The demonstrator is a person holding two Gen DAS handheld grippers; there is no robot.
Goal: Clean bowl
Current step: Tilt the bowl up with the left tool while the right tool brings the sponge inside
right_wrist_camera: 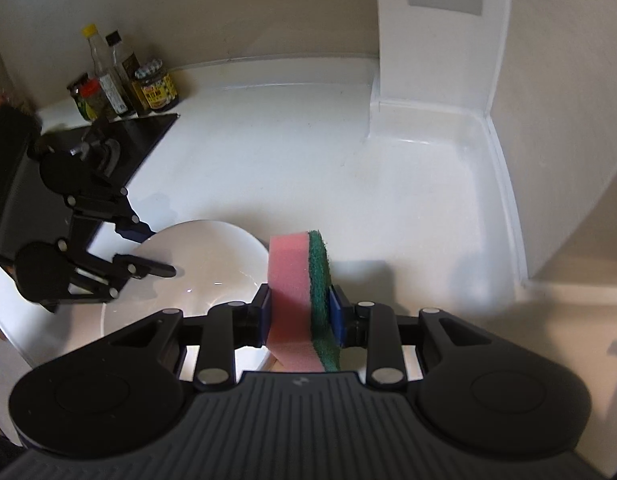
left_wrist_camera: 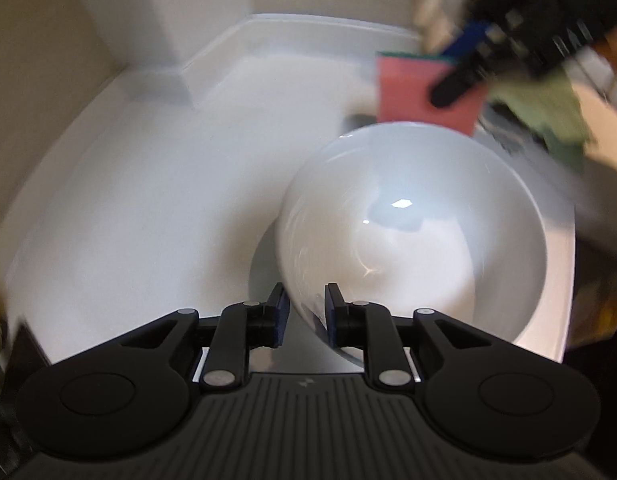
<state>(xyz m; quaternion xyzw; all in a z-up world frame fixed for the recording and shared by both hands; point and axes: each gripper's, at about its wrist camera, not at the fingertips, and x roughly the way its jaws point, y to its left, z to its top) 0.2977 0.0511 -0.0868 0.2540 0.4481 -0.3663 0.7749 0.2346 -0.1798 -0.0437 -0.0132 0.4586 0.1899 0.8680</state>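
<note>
Bowl: your white bowl [left_wrist_camera: 412,236] is glossy, deep and round, with bright glints on its inner wall; in the left wrist view it looks tilted, though motion blur hides how it sits.
Bowl position: it is on the white desk [left_wrist_camera: 148,200], near the front edge, beside the black cooktop [right_wrist_camera: 144,132].
Bowl contents: nothing solid shows inside; a pale sheen lies near the bottom, and you cannot tell whether that is water.
Left hand-held gripper [left_wrist_camera: 302,306]: your jaws straddle the near rim of the bowl with a gap on both sides; the pads do not press on it.
Right hand-held gripper [right_wrist_camera: 302,314]: your jaws are clamped on a sponge [right_wrist_camera: 296,300], pink foam against one pad, green scouring face against the other.
Sponge position: it is upright, just beside the bowl's rim, not touching the inside.
Other containers: bottles and jars [right_wrist_camera: 124,80] stand grouped in the far corner; their contents are too small to read.
</note>
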